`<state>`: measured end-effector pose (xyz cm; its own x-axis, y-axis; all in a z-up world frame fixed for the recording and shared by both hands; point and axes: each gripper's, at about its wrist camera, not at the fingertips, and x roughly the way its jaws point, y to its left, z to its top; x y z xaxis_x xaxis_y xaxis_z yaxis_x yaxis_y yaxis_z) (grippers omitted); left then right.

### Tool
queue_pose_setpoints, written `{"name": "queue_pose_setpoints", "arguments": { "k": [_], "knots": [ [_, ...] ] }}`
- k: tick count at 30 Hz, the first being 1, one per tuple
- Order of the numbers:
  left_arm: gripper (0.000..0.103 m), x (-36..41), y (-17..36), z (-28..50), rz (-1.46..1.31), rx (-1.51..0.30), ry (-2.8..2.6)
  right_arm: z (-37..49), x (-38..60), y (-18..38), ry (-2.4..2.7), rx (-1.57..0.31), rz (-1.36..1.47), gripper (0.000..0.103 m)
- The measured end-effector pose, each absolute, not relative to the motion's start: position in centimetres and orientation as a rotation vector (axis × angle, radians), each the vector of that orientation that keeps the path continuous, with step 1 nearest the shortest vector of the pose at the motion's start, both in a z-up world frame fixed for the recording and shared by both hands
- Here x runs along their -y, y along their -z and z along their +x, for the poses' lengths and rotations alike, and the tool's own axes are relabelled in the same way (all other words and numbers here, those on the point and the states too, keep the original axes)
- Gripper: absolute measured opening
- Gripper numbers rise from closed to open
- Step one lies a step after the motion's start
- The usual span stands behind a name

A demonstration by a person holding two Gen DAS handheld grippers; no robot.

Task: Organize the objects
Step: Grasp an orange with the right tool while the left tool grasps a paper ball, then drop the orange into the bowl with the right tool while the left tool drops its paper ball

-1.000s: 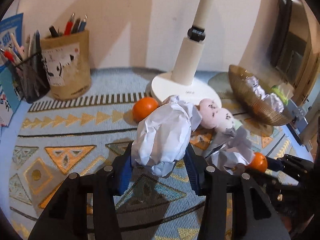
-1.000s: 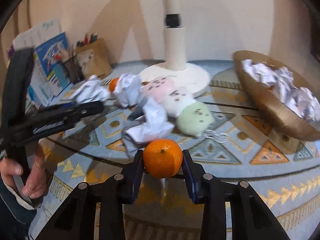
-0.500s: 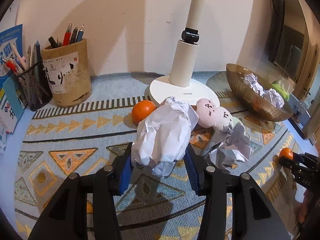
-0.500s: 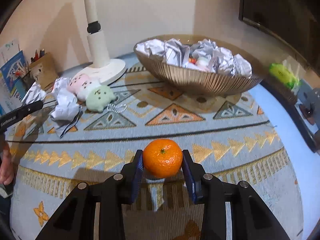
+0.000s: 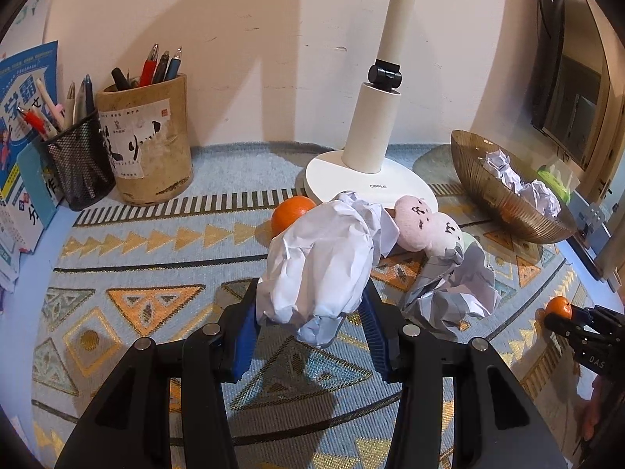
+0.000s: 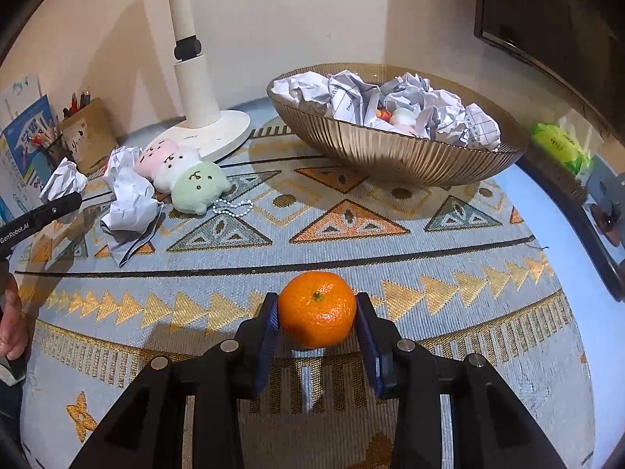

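Showing as creased matt paper: ball (image 5: 324, 262). Looking dimpled, glossy: orange (image 6: 317, 308). Appearing ribbed, shiny: bowl (image 6: 390, 148). Reading as woven cloth: mat (image 6: 351, 242).

Warm indoor light, seemingly from above left; the lamp (image 5: 375, 133) throws broad shadows up the wall (image 5: 254, 39). Sharp centres, heavy fisheye bending, black corners.

Free room and obstacles. Open patterned mat (image 6: 390, 258) lies between the near edge and the ribbed bowl (image 6: 390, 156), which blocks the far right corner, filled with crumpled paper. The lamp base (image 5: 371, 183) stands at the far edge, with a plush toy (image 6: 183, 176), loose paper ball (image 6: 129, 203) and orange (image 5: 291, 211) crowded before it. Pen holders (image 5: 144, 144) close the far left corner.
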<state>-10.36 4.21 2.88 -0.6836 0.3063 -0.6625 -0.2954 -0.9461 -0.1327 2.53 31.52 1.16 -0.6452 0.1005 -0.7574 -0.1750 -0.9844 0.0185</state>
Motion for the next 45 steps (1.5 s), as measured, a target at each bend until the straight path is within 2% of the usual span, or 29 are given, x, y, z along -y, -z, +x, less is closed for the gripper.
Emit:
{"name": "queue_pose_setpoints", "arguments": {
  "k": [28,31,35,41,45],
  "knots": [
    [0.044,-4.6,-3.4,-10.0,-0.993,-0.024,-2.670,3.0,-31.2,-1.6,-2.752,-0.113,-1.193,0.037],
    [0.044,-5.6,-4.8,-9.1,-0.971,-0.024,-2.668,4.1,-31.6,-2.5,-2.815,-0.171,-1.135,0.037],
    [0.044,-7.8,-9.1,-8.2,-0.911,0.007,-2.604,5.3,-34.2,-4.5,-2.886,-0.396,-1.074,0.037],
    [0.045,-15.1,-15.6,-10.9,-0.870,0.114,-2.366,3.8,-38.3,-12.0,-2.905,-0.344,-0.856,0.037],
    [0.045,-21.5,-15.9,-13.4,-0.878,0.036,-2.314,-0.4,-41.6,-13.1,-2.812,-0.397,-0.852,0.036]
  ]
}}
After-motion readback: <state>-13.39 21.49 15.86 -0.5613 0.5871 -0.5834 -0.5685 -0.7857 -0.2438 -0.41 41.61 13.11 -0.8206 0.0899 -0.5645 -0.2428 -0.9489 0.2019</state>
